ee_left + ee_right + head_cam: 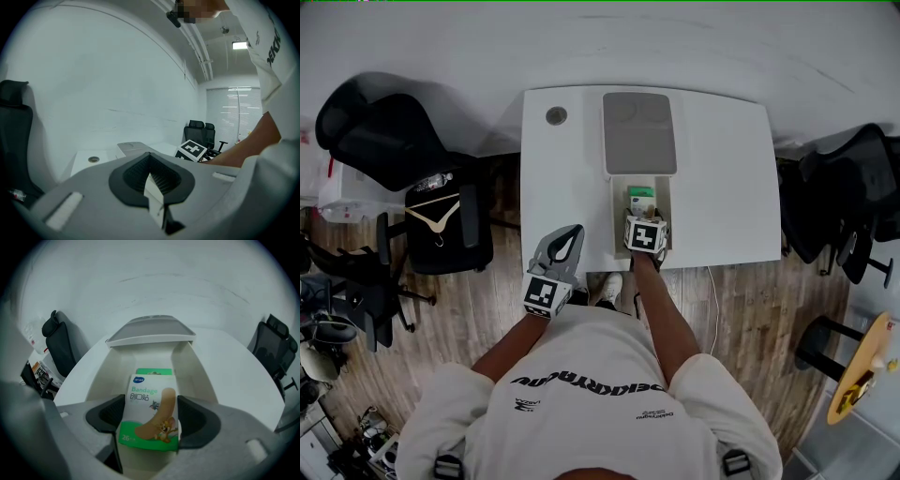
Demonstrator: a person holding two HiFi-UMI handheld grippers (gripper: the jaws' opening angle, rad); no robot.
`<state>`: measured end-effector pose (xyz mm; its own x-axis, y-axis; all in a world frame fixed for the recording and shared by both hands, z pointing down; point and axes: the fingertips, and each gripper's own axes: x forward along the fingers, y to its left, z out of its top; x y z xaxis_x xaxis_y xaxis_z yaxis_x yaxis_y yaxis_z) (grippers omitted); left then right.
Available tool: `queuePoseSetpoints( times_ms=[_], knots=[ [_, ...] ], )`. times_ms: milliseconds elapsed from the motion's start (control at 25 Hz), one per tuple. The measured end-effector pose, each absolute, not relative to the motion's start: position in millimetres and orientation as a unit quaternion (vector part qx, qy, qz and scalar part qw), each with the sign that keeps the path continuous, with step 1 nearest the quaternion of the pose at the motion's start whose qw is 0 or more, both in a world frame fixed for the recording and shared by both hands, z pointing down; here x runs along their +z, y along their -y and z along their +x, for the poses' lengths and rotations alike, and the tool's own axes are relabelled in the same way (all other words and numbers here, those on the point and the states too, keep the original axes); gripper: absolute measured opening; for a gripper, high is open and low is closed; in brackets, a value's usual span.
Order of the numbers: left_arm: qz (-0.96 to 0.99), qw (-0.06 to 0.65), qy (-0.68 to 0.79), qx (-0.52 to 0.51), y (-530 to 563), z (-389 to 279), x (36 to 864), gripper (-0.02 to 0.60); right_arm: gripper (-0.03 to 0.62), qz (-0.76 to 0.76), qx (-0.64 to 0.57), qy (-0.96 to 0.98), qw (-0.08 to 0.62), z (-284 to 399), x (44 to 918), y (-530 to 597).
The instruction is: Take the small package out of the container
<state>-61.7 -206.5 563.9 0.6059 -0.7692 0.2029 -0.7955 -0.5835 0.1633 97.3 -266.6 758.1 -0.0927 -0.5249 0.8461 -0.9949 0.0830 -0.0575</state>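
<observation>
A small green and white bandage package [150, 413] stands upright between the pads of my right gripper [151, 417], which is shut on it. It sits low inside the open white container [186, 363], whose grey lid [150, 329] is folded back at the far end. A second green package [153, 371] lies behind it in the container. In the head view the right gripper [644, 217] hangs over the container's [618, 217] near end. My left gripper [571, 233] is at the table's front edge, left of the container, shut with nothing in it.
The white table [722, 187] has a round cable hole [556, 115] at its far left. Black office chairs stand to the left [384, 131] and right [853, 187]. A chair [441, 225] carrying a hanger is close to the table's left side.
</observation>
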Motion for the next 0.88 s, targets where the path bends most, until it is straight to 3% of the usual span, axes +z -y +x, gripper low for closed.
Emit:
queuePoseSetpoints(
  times_ms=[880],
  knots=[
    [0.892,0.101,0.439,0.047,189,-53,547,0.002,0.341,0.578,0.301,0.709,0.271,96,701,255]
  ],
)
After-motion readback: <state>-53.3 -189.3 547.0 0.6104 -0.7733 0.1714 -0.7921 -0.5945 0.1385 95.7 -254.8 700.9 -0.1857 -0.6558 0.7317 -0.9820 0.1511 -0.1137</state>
